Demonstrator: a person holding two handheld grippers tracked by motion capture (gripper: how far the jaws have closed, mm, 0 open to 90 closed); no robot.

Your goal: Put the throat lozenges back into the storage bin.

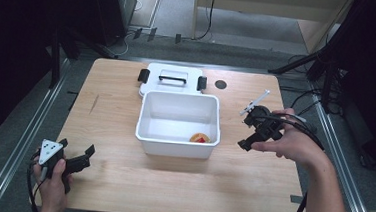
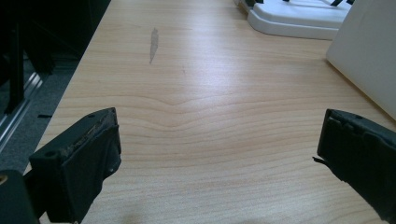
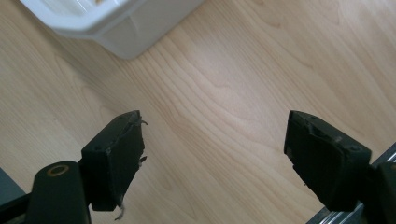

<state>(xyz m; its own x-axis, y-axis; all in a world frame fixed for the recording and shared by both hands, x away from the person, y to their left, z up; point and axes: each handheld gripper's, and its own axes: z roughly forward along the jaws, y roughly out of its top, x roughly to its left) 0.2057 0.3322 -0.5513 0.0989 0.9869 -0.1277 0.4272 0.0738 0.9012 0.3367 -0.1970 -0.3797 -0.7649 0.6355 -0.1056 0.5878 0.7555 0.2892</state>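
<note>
A white rectangular bin (image 1: 178,124) stands open in the middle of the wooden table (image 1: 114,131). A small red and orange object (image 1: 200,138) lies on its floor near the front right corner. The bin's white lid (image 1: 172,80), with a black handle and black clips, lies flat just behind it. My left gripper (image 1: 88,156) rests near the table's front left corner, open, nothing between its jaws (image 2: 219,158). My right gripper (image 1: 247,132) hovers just right of the bin, open and empty (image 3: 212,154). The bin's corner (image 3: 116,28) and the lid's edge (image 2: 294,21) show in the gripper views.
A small dark round mark (image 1: 220,84) sits on the table right of the lid. A grey scuff (image 2: 152,43) marks the wood at the left. Metal rails (image 1: 29,130) run along both table sides. Cables trail on the floor behind and right.
</note>
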